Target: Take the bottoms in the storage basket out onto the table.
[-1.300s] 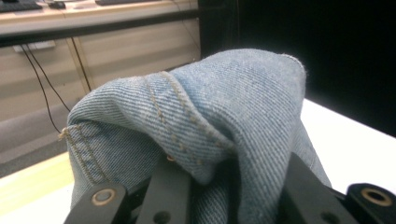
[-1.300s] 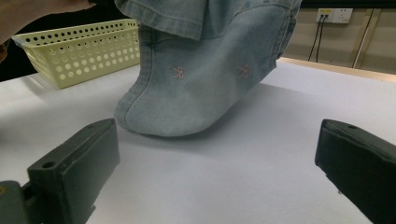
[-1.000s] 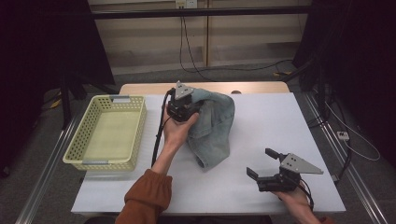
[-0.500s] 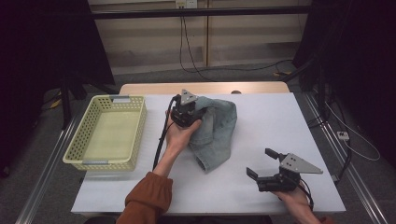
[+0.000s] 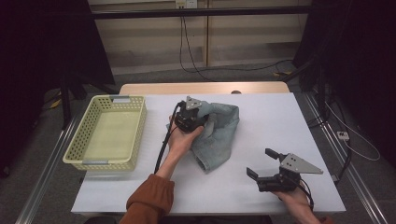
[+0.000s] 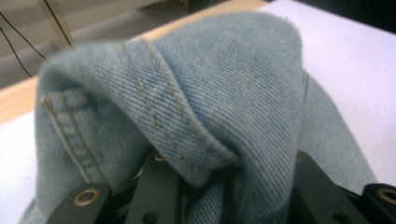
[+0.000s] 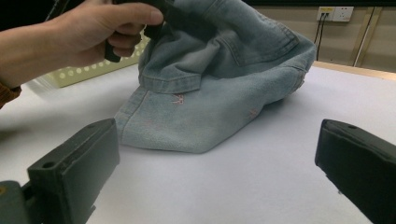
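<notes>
Denim garment point(image 5: 219, 133): soft, pale blue, twill-woven, tan double stitching, crumpled mid-worktop point(image 5: 280, 121) beside the perforated yellow basket point(image 5: 108, 133). Left gripper point(image 5: 198, 116) is lowering it since a second ago, jaws just easing apart around a seam fold, suggesting a set-down. Right gripper point(image 5: 264, 163) is idling nearby, jaws released, empty.

One denim garment point(image 5: 217, 133), one yellow basket point(image 5: 108, 133) and two grippers on one white table point(image 5: 280, 116).
</notes>
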{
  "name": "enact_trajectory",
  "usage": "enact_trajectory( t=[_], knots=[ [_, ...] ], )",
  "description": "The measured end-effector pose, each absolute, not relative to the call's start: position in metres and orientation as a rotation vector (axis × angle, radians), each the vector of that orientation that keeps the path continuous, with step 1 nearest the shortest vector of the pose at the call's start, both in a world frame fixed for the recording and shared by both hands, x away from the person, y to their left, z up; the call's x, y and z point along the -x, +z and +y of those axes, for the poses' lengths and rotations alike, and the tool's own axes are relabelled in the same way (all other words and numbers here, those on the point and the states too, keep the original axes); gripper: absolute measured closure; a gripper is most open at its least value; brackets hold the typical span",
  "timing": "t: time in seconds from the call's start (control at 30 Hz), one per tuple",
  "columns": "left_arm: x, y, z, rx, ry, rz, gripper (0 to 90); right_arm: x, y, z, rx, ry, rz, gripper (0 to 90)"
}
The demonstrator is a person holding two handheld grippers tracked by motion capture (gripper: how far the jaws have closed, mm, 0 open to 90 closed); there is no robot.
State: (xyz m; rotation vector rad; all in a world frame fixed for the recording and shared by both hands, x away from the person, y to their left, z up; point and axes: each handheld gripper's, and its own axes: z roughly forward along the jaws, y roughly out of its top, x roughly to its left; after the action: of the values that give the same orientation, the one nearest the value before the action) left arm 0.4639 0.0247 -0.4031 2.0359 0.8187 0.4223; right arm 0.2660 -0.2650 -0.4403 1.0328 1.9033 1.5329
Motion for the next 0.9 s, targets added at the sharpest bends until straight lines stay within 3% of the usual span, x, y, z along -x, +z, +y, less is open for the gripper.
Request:
enact_trajectory(
  t=[0.2, 0.6, 0.9],
  knots=[
    [-0.47, -0.418, 0.025, -2.072, 0.356, 0.838, 68.7, -0.266, -0.44, -0.265, -1.035, 1.532, 1.903, 0.0],
    [-0.476, -0.441, 0.018, -2.139, 0.369, 0.804, 60.3, -0.267, -0.441, -0.265, -1.036, 1.525, 1.903, 0.0],
    [-0.479, -0.446, 0.02, -2.113, 0.364, 0.799, 47.8, -0.266, -0.442, -0.268, -1.046, 1.525, 1.895, 0.0]
  ],
)
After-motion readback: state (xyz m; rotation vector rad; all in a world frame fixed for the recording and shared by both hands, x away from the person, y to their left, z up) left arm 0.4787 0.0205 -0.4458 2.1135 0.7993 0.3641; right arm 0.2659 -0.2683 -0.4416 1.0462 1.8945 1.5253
